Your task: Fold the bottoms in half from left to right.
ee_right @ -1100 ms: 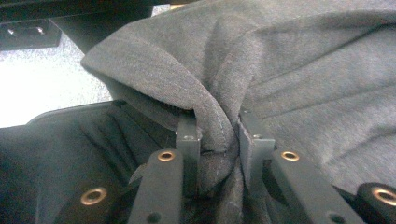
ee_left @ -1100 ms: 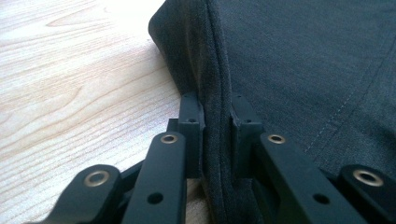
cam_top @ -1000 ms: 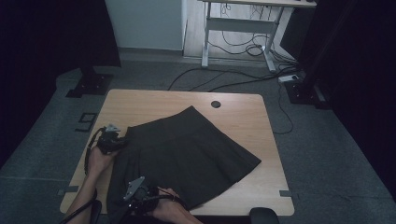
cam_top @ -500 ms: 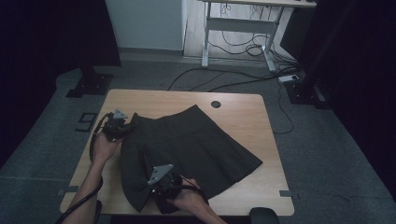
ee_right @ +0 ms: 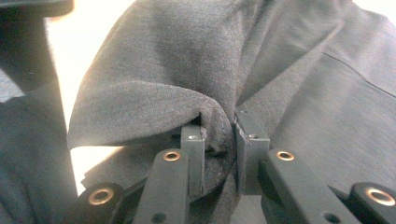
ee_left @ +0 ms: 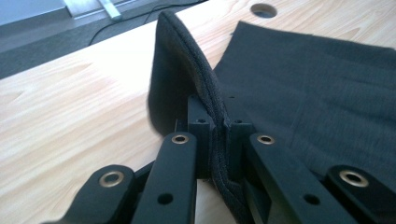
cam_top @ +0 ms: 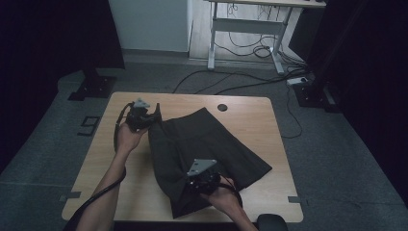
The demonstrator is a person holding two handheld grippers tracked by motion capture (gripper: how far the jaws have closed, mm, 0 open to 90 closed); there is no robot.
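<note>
From the high view, a dark skirt (cam_top: 207,149) lies across the desk (cam_top: 250,115) middle, its left side lifted for a fold. The left gripper view shows the left gripper (ee_left: 217,140) clamped on the waistband. In the right gripper view, the right gripper (ee_right: 219,140) pinches bunched hem. Next, likely both carry it across.

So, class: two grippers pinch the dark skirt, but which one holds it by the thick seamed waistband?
The left gripper, at the skirt's far-left corner: a thick stitched band runs between its jaws. The right gripper nearer the person pinches loose bunched cloth instead.
</note>
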